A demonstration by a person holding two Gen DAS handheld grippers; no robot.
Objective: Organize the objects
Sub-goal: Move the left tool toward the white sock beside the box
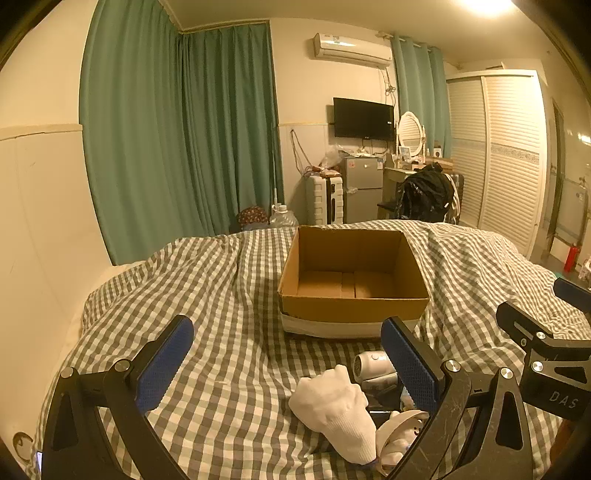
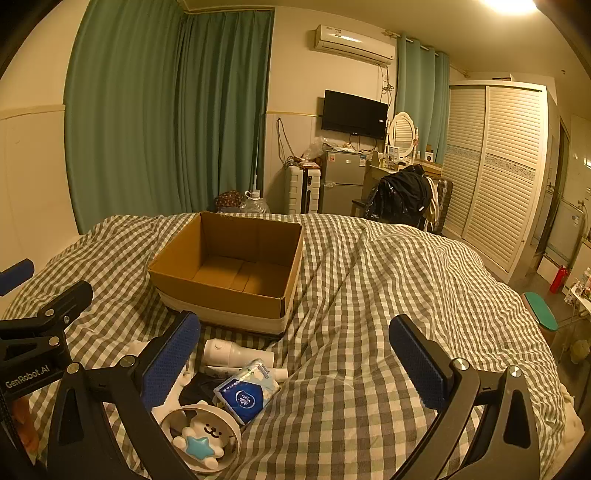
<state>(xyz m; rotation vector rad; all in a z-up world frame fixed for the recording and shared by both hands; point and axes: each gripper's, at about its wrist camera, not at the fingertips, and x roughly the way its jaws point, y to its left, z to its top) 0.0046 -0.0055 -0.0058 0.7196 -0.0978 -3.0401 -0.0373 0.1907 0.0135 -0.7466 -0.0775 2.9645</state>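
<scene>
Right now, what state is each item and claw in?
cardboard box: open, empty, upright on the bed.
tissue pack: lying on the bed, outside the box.
white glove: lying crumpled on the bed.
left claw: open, holding nothing.
right claw: open, holding nothing.

Warm yellow indoor light tints both views. A ceiling lamp (image 1: 484,5) blows out to white glare at the top edge. Fisheye distortion bends the curtains (image 2: 166,110) and walls, dark vignetting fills the corners, and focus stays fairly sharp throughout.
</scene>
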